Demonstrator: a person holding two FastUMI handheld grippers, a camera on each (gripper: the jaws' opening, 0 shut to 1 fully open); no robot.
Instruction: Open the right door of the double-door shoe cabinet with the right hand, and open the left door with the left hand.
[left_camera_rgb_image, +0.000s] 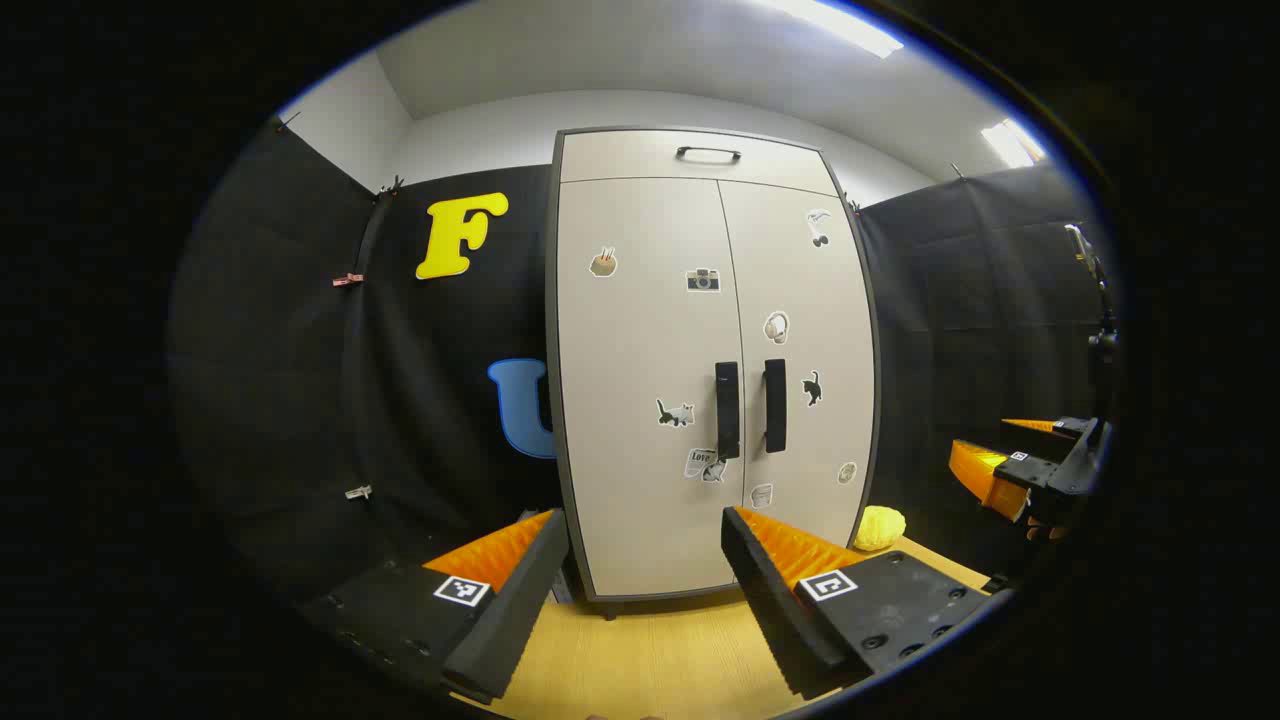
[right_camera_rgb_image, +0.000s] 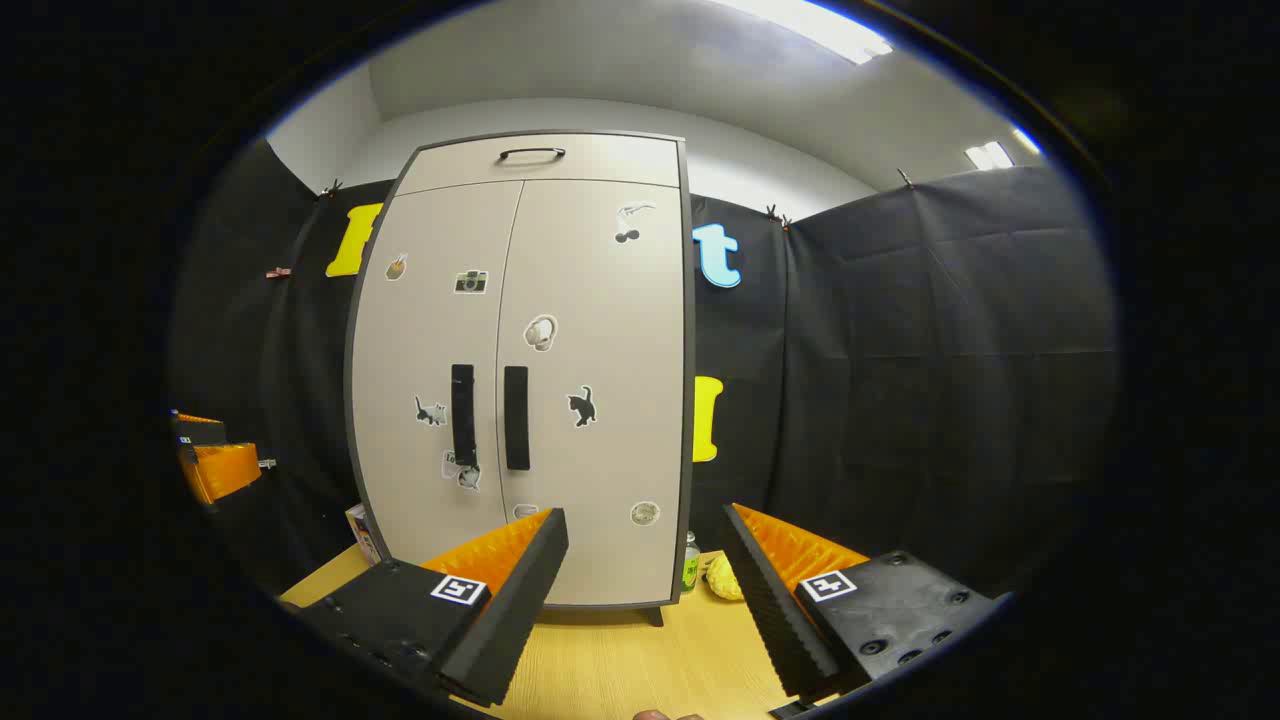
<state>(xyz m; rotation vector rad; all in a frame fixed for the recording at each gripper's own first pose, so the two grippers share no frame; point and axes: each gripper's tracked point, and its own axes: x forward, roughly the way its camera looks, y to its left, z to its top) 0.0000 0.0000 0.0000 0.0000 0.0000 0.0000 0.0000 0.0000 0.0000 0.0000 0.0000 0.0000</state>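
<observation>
Black cloth is hanging behind the shoe cabinet (left_camera_rgb_image: 712, 370) standing at the tabletop's (left_camera_rgb_image: 660, 660) far edge in the left gripper view, both doors shut, while the left gripper (left_camera_rgb_image: 645, 530) is hovering well short, jaws spread, roughly facing the left handle (left_camera_rgb_image: 727, 410). In the right gripper view the right gripper (right_camera_rgb_image: 645, 530), jaws spread too, is aiming right of the right handle (right_camera_rgb_image: 516, 417); since the handles are sitting close together, I judge it risks catching the wrong one or clipping the left gripper.
</observation>
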